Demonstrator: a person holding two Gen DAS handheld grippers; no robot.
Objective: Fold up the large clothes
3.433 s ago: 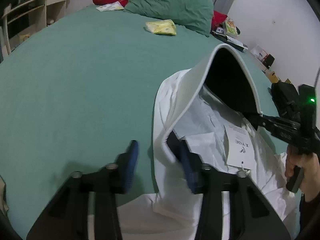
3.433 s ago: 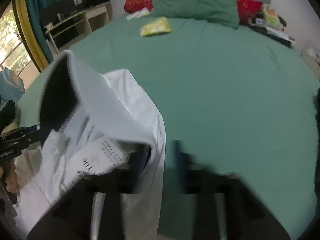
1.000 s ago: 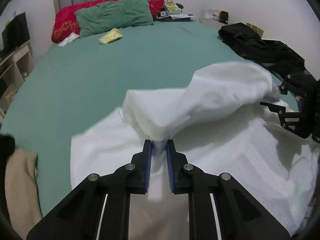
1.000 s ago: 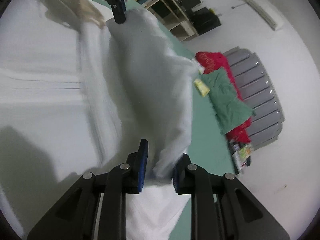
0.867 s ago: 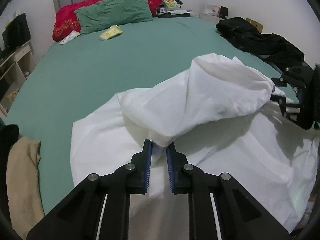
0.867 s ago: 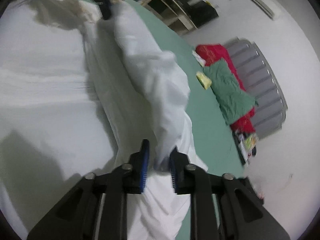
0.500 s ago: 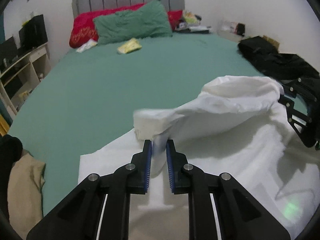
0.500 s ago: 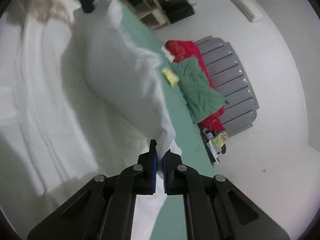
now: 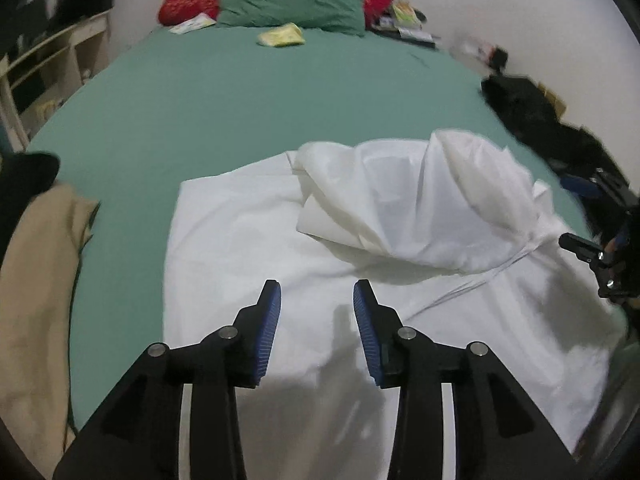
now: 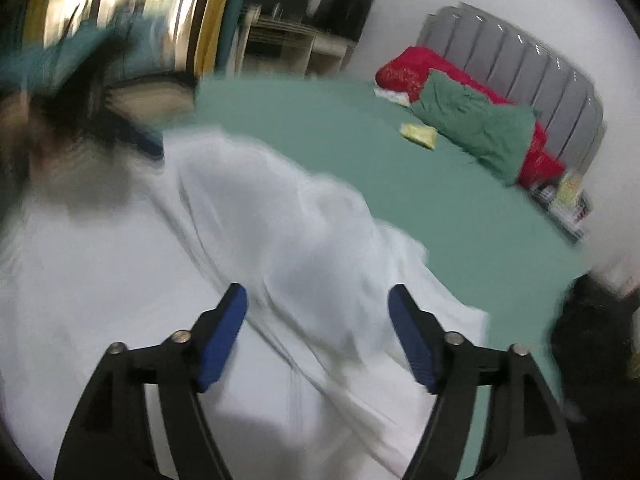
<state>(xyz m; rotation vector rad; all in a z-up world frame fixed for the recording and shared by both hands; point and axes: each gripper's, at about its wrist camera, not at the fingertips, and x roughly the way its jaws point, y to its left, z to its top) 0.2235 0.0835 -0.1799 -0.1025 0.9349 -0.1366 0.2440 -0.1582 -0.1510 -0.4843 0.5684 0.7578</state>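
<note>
Covering most of both views, the bed [image 9: 248, 92] with its green sheet carries the white garment [image 9: 248, 248], which lies spread at the lower centre of the left wrist view. One part of it is folded over and sits as a loose, puffy heap [image 9: 420, 200] toward 2 o'clock. The left gripper [image 9: 317, 322] hangs over the flat cloth at 6 o'clock; its jaws are opening and nothing is between them. The right gripper [image 10: 318, 330] is also opening wide above the garment, with cloth below it but not pinched. In my judgement the fold was just laid down, so the good next action is to press the heap flat and align its edges before any new fold. A beige cloth [image 9: 36, 300] lies at 9 o'clock.
</note>
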